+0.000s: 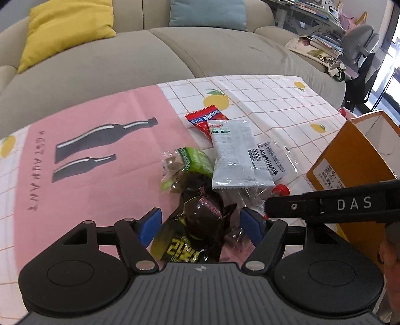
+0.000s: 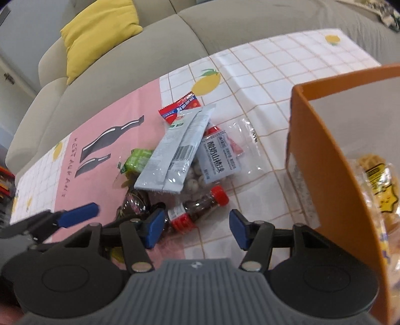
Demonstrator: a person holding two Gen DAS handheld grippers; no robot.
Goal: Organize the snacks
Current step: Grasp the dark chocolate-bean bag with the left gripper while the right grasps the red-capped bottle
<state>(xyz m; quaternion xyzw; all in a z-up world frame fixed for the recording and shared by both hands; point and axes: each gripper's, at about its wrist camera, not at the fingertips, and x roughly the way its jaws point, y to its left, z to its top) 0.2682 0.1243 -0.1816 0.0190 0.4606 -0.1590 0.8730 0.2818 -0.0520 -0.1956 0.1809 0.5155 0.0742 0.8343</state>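
Observation:
A pile of snacks lies on the table: a red packet [image 1: 205, 120], a grey-white pouch [image 1: 236, 155], a clear bag with a white label [image 1: 271, 160], a green packet [image 1: 196, 160], dark wrapped candies [image 1: 203, 215] and a small red-capped bottle [image 2: 197, 210]. My left gripper [image 1: 201, 225] is open, its blue pads either side of the dark candies. My right gripper [image 2: 196, 228] is open just in front of the bottle. An orange box [image 2: 332, 175] stands at the right with a yellow snack bag [image 2: 377, 190] inside.
The table wears a white checked lemon cloth [image 1: 270, 100] and a pink mat with bottle prints [image 1: 100, 140]. A grey sofa [image 1: 125, 65] with a yellow cushion [image 1: 67, 27] and a blue one [image 1: 207, 12] stands behind. A cluttered desk and chair [image 1: 357, 47] are far right.

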